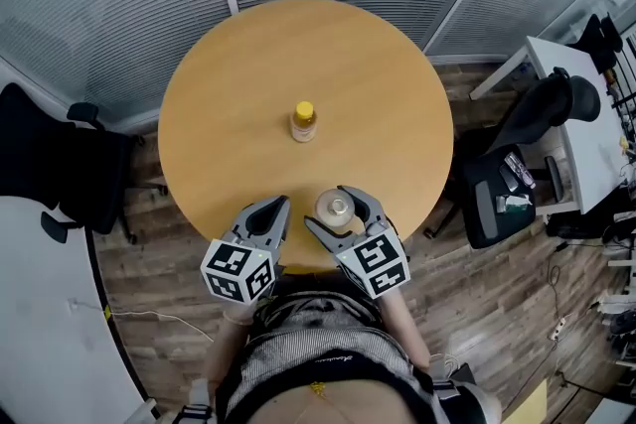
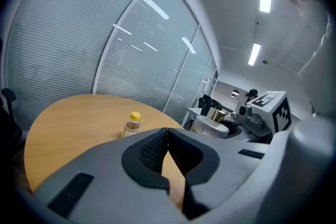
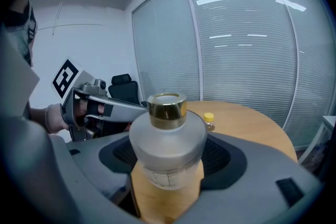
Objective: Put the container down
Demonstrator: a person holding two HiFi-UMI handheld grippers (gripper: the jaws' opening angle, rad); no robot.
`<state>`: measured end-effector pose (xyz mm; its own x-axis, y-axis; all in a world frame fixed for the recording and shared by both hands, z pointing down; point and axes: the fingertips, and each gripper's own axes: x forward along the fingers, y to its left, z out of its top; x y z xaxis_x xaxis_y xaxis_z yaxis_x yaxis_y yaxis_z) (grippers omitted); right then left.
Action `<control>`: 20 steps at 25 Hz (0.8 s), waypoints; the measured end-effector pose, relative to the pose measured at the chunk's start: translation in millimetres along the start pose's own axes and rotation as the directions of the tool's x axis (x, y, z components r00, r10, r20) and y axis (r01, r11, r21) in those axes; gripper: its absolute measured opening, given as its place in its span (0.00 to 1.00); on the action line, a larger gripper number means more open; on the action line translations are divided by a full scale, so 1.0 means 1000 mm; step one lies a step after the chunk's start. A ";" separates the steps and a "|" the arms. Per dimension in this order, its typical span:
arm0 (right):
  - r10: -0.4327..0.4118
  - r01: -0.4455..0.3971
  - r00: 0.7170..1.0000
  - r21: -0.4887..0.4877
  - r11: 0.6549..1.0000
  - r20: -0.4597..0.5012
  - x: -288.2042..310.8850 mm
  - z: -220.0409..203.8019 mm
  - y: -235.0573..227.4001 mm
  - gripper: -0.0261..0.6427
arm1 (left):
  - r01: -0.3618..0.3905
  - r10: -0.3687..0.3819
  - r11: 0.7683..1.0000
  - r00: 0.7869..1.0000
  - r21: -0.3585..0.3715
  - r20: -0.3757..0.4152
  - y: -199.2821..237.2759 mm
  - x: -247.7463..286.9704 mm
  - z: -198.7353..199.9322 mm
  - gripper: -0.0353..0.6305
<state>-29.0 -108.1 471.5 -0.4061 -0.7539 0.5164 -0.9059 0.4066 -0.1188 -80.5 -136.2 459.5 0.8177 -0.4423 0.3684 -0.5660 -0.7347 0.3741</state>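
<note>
A frosted container [image 1: 338, 209] with a gold cap stands upright at the near edge of the round wooden table [image 1: 238, 94]. My right gripper [image 1: 329, 207] is shut on the container [image 3: 167, 139], its pads pressing on both sides of the body. I cannot tell whether the base touches the tabletop. My left gripper [image 1: 279, 206] sits just left of it, shut with nothing between the jaws [image 2: 167, 136]. From the left gripper view the container [image 2: 211, 124] shows to the right.
A small bottle [image 1: 304, 121] with a yellow cap stands near the table's middle, also seen as the bottle [image 2: 133, 126] and the bottle [image 3: 209, 121]. Black office chairs [image 1: 70, 164] flank the table, and a desk [image 1: 581, 129] stands at the right. Glass partitions with blinds lie behind.
</note>
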 end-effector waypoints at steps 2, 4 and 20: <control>0.015 -0.015 1.000 -0.007 1.000 0.002 0.000 0.001 -0.004 0.55 | -0.016 0.016 1.000 1.000 -0.004 0.003 0.000 0.004 0.002 0.08; 0.033 -0.033 0.999 -0.018 0.999 0.004 -0.001 0.003 -0.010 0.55 | -0.031 0.031 0.999 0.999 -0.011 0.009 -0.002 0.008 0.003 0.09; 0.151 -0.151 0.989 -0.112 0.982 -0.009 -0.030 0.004 -0.065 0.55 | -0.142 0.146 0.988 0.988 -0.065 0.050 -0.049 0.049 0.011 0.08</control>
<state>41.8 -114.5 460.2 -0.5370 -0.6793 0.5002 -0.8150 0.5707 -0.1000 -11.7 -127.0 449.5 0.7307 -0.5699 0.3759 -0.6822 -0.6293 0.3723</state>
